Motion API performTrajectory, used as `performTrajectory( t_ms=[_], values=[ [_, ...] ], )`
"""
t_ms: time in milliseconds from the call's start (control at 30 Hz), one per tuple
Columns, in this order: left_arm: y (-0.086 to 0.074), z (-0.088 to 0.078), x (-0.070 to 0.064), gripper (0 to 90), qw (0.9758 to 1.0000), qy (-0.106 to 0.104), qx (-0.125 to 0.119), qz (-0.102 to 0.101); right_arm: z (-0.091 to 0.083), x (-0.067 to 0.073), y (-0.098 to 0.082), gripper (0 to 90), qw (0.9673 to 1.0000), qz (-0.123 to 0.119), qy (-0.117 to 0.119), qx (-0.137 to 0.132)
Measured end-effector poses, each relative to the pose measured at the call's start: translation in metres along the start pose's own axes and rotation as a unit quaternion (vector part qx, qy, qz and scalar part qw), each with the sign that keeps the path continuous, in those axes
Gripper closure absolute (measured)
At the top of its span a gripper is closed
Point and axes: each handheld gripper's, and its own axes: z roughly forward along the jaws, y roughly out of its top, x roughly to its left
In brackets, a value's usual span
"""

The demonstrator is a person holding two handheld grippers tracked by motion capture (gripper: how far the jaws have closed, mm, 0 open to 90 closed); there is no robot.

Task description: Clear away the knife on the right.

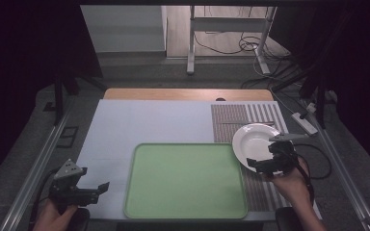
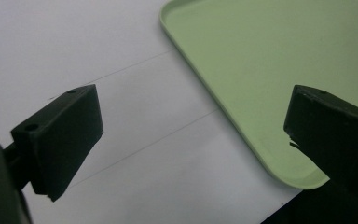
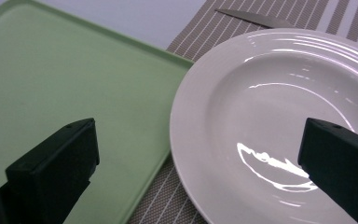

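Beside the white plate (image 1: 254, 143), a green tray (image 1: 185, 180), bare.

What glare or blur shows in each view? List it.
High view: dim, dark at the edges, plate brightest. Right gripper view: white glare streaks on the plate, near jaws soft. Left gripper view: even light on the tray, jaws slightly blurred, dark shadow at the bottom right corner.
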Motion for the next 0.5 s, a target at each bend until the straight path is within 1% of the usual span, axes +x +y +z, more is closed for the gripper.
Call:
performTrajectory(
  t_ms=[67,100,133,267,333,433,500],
  values=[
    [0.0,0.0,0.0,4.5,1.0,0.0,0.0,0.0,0.002,-0.002,0.002,0.0,1.0,0.003,-0.002,-0.001],
    [0.0,0.0,0.0,4.5,1.0,0.0,0.0,0.0,0.004,-0.003,0.004,0.0,1.0,-0.003,-0.008,-0.001],
    [0.0,0.0,0.0,4.5,1.0,0.0,0.0,0.0,0.004,-0.003,0.004,0.0,1.0,-0.003,-0.008,-0.001],
    [0.0,0.0,0.0,4.5,1.0,0.0,0.001,-0.001,0.008,-0.001,0.007,0.0,0.9992,-0.015,-0.034,-0.012],
    [0.0,0.0,0.0,4.5,1.0,0.0,0.001,-0.001,0.011,-0.001,0.01,0.0,0.9989,-0.013,-0.043,-0.014],
    [0.0,0.0,0.0,4.5,1.0,0.0,0.001,-0.002,0.016,-0.003,0.014,0.0,0.9989,-0.008,-0.044,-0.013],
    [0.0,0.0,0.001,4.5,1.0,-0.001,0.001,-0.002,0.019,-0.005,0.017,0.0,0.9987,-0.003,-0.049,-0.014]
  ],
)
